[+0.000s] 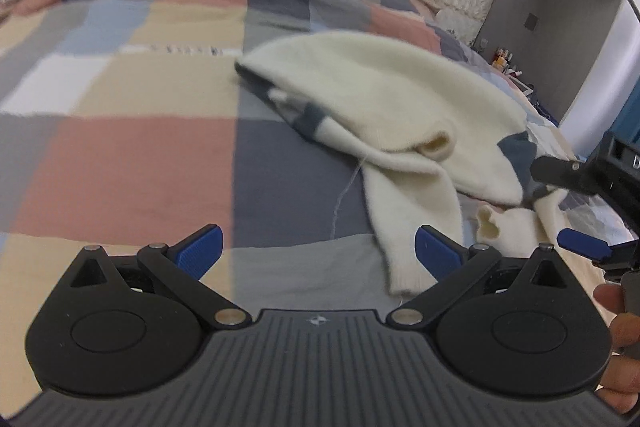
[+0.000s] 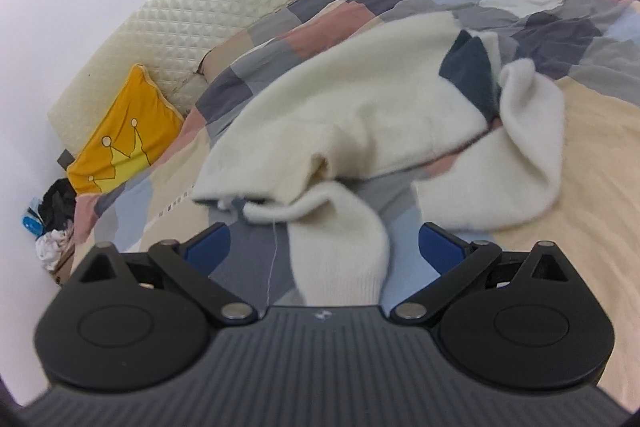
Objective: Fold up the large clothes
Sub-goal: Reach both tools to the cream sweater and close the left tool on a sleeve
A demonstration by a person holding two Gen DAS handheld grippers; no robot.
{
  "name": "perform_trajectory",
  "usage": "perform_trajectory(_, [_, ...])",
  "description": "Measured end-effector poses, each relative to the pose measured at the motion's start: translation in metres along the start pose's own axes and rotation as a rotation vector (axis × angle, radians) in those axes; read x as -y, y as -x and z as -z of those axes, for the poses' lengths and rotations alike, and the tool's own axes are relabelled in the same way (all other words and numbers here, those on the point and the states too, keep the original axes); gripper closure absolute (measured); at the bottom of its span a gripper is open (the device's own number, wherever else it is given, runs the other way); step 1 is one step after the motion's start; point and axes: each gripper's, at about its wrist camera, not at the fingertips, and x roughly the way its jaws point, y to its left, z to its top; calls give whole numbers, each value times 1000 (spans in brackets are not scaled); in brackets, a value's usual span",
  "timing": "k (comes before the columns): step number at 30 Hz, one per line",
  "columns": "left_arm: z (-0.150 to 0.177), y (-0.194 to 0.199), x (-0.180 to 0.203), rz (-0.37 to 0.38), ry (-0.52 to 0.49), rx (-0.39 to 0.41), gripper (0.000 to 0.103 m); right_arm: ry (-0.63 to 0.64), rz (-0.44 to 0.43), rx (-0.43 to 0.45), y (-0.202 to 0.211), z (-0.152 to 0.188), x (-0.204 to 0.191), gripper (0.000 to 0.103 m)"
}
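1. Sweater [image 1: 384, 99], left wrist view: a cream knitted garment with dark grey-blue patches is seen lying rumpled on the patchwork bedspread [image 1: 120, 155], right of centre. No neat fold is visible, so the task is judged barely begun; the body is bunched and one sleeve [image 1: 412, 223] is draped down toward the camera, with a loose thread trailing beside it.
2. In the same view, the left gripper [image 1: 318, 251] is held with its blue pads spread wide and nothing between them; the sleeve cuff lies just beside the right-hand pad. The right gripper [image 1: 560, 203] is seen at the sweater's right edge, and appears parted.
3. Right wrist view: the sweater [image 2: 360, 99] is shown heaped, with the sleeve [image 2: 340, 247] running down between the wide-spread fingers of the right gripper [image 2: 324, 247], not pinched. Spreading flat and all folds are judged still to be done. A yellow crown cushion [image 2: 124, 135] rests against the headboard.
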Motion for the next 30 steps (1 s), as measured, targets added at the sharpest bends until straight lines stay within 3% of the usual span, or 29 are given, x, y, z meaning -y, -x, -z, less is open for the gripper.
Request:
perform_trajectory(1, [2, -11, 3, 16, 3, -15, 0, -8, -6, -4, -8, -4, 4, 4])
perform_trajectory(5, [9, -62, 17, 74, 12, -67, 0, -17, -28, -10, -39, -14, 13, 24])
perform_trajectory(10, [19, -106, 28, 139, 1, -104, 2, 62, -4, -18, -82, -20, 11, 37])
perform_trajectory(14, [26, -125, 29, 162, -9, -97, 15, 96, 11, -31, -113, -21, 12, 54])
perform_trajectory(20, [22, -133, 28, 230, -14, -99, 19, 99, -52, -41, -141, -24, 12, 56])
perform_trajectory(23, [19, -132, 32, 247, -17, -111, 23, 148, -35, -15, -147, -27, 3, 56])
perform_trajectory(29, [23, -137, 29, 340, 44, -157, 60, 179, 72, 76, -161, -30, 7, 57])
perform_trajectory(30, [24, -137, 26, 341, 75, -159, 71, 176, 74, 69, -164, -30, 9, 59])
